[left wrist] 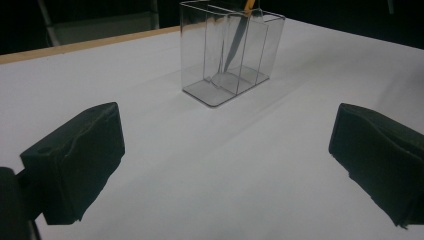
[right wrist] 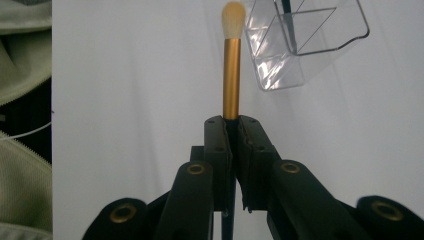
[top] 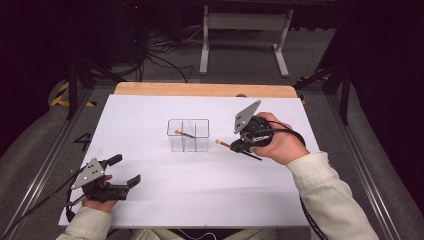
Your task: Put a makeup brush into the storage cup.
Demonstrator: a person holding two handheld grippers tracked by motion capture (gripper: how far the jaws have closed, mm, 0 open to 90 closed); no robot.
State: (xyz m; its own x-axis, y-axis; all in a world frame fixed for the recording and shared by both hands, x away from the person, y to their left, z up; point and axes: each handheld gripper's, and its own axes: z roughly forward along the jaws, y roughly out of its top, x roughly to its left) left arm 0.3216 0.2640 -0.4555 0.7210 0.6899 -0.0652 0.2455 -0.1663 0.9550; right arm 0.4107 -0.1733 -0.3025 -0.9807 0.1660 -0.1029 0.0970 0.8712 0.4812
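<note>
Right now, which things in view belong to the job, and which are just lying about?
Job in hand:
- makeup brush, clamped in the right hand-held gripper
- clear organizer, one brush already inside

Lying about:
- left hand-held gripper, open, idle on the table
- cables and metal stand on the floor behind

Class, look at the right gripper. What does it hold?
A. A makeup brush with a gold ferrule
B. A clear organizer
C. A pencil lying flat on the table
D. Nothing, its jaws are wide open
A: in the right gripper view the right gripper has its jaws closed on the brush, whose gold ferrule and pale bristles point toward the clear organizer.
</note>
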